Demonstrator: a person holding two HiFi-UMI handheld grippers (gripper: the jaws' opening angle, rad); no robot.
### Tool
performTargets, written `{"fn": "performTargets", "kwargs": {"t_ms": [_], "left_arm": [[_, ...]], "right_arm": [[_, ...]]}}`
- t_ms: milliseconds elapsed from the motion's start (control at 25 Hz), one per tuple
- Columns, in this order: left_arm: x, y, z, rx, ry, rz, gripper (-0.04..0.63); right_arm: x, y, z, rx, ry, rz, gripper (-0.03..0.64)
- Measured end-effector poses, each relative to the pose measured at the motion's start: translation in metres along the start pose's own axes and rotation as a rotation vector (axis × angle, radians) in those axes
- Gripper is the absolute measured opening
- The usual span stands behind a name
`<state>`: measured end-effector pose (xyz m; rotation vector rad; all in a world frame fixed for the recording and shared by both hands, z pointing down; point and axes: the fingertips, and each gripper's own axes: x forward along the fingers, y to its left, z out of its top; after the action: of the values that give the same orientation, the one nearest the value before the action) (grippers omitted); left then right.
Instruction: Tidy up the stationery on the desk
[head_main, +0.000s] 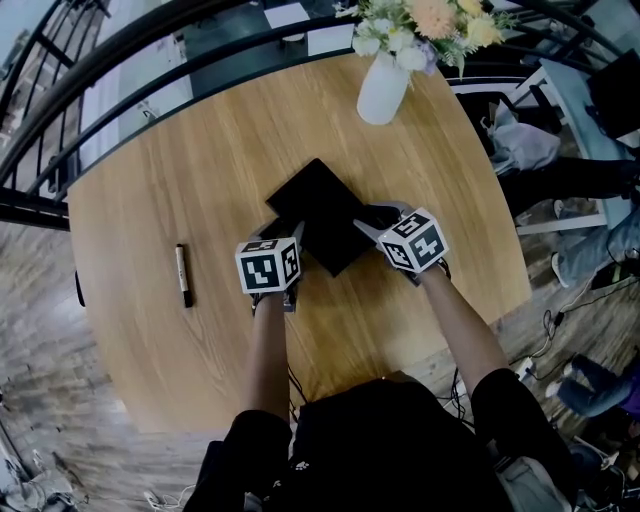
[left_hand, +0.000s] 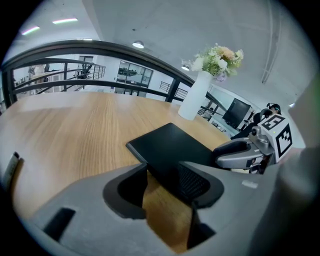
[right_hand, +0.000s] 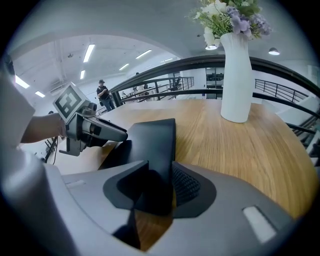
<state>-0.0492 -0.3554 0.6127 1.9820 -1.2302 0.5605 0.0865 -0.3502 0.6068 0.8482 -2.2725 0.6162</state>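
Black notebook lies flat near the centre of the round wooden counter, turned so its corners point diamond-wise to the person. Both grippers are at its near side, angled down toward it.

Left gripper: fingers apart. In the left gripper view bare wood shows in the gap, and the notebook's near left edge runs in front of the right finger. It's beside the notebook, with nothing clamped.

Right gripper: fingers spread wide, with the notebook's right corner sitting in the gap between them. In the right gripper view the black cover fills most of the space between the pads, with wood showing lower down. Can't confirm either pad is pressing on it, so it reads as straddling, not clamped.

Black marker pen lies on the counter well to the left of the notebook, apart from both grippers and roughly parallel to the person's left forearm.

White vase with flowers stands upright at the far side of the counter, beyond the notebook. A dark metal railing curves round behind the far edge.
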Motion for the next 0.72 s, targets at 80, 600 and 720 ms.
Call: {"fn": "performTargets", "kwargs": {"t_ms": [80,600,720], "left_arm": [[-0.003,0.001,-0.002,0.003,-0.002,0.001,0.181],[-0.025,0.004,-0.022,0.020,-0.001,0.038,0.161],[-0.029,0.005,-0.025,0.027,-0.003,0.048,0.152]], "right_arm": [[0.000,0.004,-0.001,-0.006,0.003,-0.003,0.143],[-0.006,0.039,-0.018,-0.012,0.021,0.013,0.140],[-0.008,0.047,-0.023,-0.012,0.024,0.018,0.140]]}}
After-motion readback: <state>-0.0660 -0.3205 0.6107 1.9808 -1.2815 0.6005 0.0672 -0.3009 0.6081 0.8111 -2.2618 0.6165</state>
